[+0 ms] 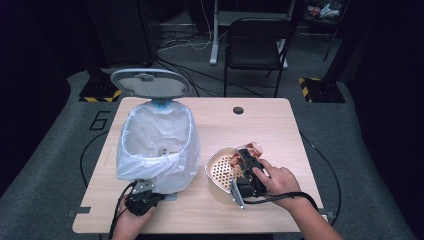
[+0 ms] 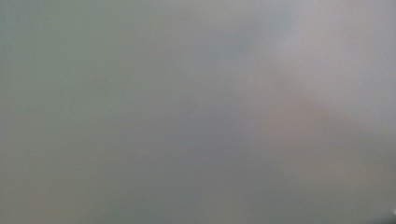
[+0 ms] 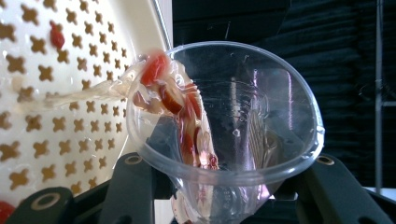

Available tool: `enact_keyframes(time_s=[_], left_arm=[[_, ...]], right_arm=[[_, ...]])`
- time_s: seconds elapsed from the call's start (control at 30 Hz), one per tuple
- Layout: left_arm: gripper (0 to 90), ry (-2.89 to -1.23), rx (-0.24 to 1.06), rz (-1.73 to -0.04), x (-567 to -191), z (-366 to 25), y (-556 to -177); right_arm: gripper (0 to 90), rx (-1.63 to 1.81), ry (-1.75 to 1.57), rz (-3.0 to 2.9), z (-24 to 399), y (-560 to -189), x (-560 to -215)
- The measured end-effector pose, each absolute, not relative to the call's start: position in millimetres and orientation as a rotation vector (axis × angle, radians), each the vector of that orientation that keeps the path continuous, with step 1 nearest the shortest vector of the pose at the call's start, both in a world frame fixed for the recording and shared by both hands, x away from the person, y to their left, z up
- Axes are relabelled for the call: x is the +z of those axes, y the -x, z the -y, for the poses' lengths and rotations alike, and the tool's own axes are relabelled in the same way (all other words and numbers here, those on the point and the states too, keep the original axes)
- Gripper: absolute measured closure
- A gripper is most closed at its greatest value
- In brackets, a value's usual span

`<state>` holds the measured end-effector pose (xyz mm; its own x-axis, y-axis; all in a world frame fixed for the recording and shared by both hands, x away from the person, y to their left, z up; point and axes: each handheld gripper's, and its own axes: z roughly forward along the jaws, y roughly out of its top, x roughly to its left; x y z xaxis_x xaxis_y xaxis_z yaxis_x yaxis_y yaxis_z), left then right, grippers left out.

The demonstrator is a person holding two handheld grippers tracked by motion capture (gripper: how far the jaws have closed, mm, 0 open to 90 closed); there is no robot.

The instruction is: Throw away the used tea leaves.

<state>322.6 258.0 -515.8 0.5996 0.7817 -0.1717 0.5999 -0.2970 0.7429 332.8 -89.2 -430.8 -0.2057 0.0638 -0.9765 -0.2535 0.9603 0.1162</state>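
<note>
My right gripper (image 1: 248, 167) (image 3: 229, 186) is shut on a clear plastic cup (image 1: 251, 149) (image 3: 261, 116), which lies tipped on its side over a white perforated basket (image 1: 219, 167) (image 3: 70, 93). Red food scraps (image 3: 187, 107) cling to the cup's inner wall, and a sticky strand stretches from them to the basket. A bin lined with a white bag (image 1: 155, 140) stands at the table's left with its lid (image 1: 149, 82) raised. My left gripper (image 1: 142, 192) rests at the foot of the bin, its jaws hidden against the bag. The left gripper view is a grey blur.
The wooden table (image 1: 260, 120) has a cable hole (image 1: 238, 110) near its far edge. A black chair (image 1: 257, 42) stands beyond the table on the grey floor. Cables trail from both grippers toward the near edge.
</note>
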Motion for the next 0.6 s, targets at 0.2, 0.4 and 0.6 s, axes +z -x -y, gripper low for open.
enact_keyframes(time_s=[0.2,0.4,0.6], left_arm=[[90.0,-2.013,0.283,-1.093,-515.9,-258.0,-322.6],[90.0,-2.012,0.283,-1.093,-515.9,-258.0,-322.6],[90.0,-2.013,0.284,-1.093,-515.8,-258.1,-322.6]], right_arm=[[53.9,0.257,0.198,-1.748,88.5,-333.3,-428.9],[54.0,0.238,0.222,-1.744,87.3,-333.5,-428.9],[54.1,0.195,0.281,-1.731,86.2,-333.4,-430.1]])
